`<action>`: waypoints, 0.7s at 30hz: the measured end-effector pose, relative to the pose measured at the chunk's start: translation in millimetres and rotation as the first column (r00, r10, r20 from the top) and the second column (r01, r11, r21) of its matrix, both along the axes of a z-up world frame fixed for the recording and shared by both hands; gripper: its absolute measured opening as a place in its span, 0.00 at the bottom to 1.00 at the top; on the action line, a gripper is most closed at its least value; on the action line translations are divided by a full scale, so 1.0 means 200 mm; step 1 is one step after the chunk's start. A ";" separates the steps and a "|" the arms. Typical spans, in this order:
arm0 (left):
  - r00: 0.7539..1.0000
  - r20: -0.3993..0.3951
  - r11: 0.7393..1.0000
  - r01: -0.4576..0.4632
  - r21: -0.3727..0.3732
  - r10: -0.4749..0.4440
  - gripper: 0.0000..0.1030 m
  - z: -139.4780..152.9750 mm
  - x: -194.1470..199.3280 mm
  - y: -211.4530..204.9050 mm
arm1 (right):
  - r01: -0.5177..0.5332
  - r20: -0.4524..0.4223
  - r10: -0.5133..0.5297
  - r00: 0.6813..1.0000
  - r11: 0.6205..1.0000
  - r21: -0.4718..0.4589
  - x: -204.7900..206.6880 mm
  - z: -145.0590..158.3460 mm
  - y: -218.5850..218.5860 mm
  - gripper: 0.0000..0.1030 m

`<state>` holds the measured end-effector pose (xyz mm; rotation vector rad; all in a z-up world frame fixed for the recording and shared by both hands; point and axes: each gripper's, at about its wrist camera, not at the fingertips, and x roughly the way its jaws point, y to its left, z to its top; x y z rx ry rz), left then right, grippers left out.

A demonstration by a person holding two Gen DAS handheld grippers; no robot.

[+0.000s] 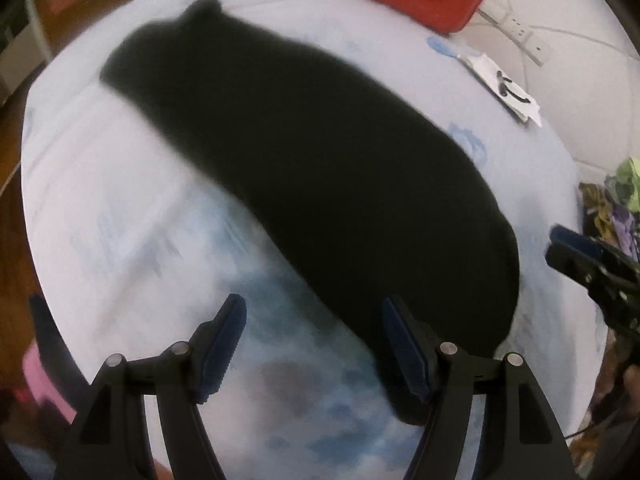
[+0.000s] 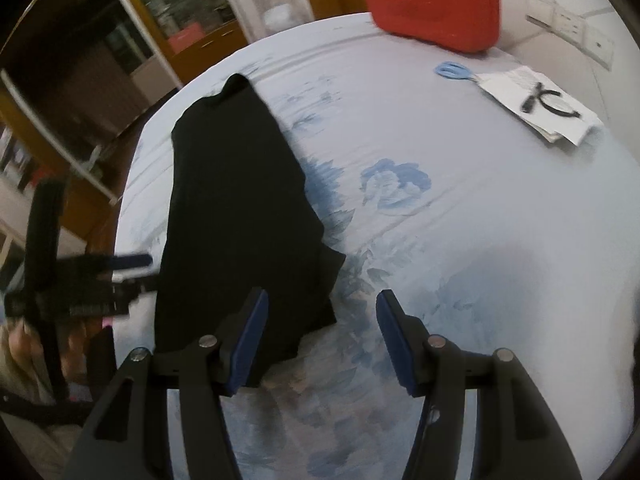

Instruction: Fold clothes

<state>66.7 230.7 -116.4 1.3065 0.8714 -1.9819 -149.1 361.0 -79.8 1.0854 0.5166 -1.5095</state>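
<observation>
Bed sheet [image 2: 460, 240], floral | black garment [image 2: 240, 220] lies on it as a long narrow strip, apparently part-folded | your left gripper [image 1: 312, 344] and right gripper [image 2: 320, 336]: jaws wide, empty | crosswise folds left.

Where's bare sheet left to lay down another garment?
Widest free patch: floral bedsheet between the black garment and the papers, running back to the red case. A narrower strip lies left of the garment. Crowded: far right corner, with blue scissors, papers, case.
</observation>
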 end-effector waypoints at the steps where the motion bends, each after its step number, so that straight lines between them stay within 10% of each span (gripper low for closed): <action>1: 1.000 -0.006 1.000 -0.019 -0.001 0.019 0.69 -0.01 -0.01 0.04 | -0.023 -0.003 0.023 1.000 1.000 -0.001 0.00 -0.01 -0.01 0.54; 8: 0.985 -0.026 0.985 -0.169 -0.040 0.168 0.69 -0.02 -0.02 0.17 | -0.200 -0.021 0.201 0.979 0.979 0.026 0.01 -0.13 -0.10 0.42; 21: 0.987 0.059 0.981 -0.142 -0.133 0.151 0.71 -0.12 -0.28 0.27 | -0.327 -0.069 0.327 0.943 0.945 0.011 -0.02 -0.25 -0.21 0.42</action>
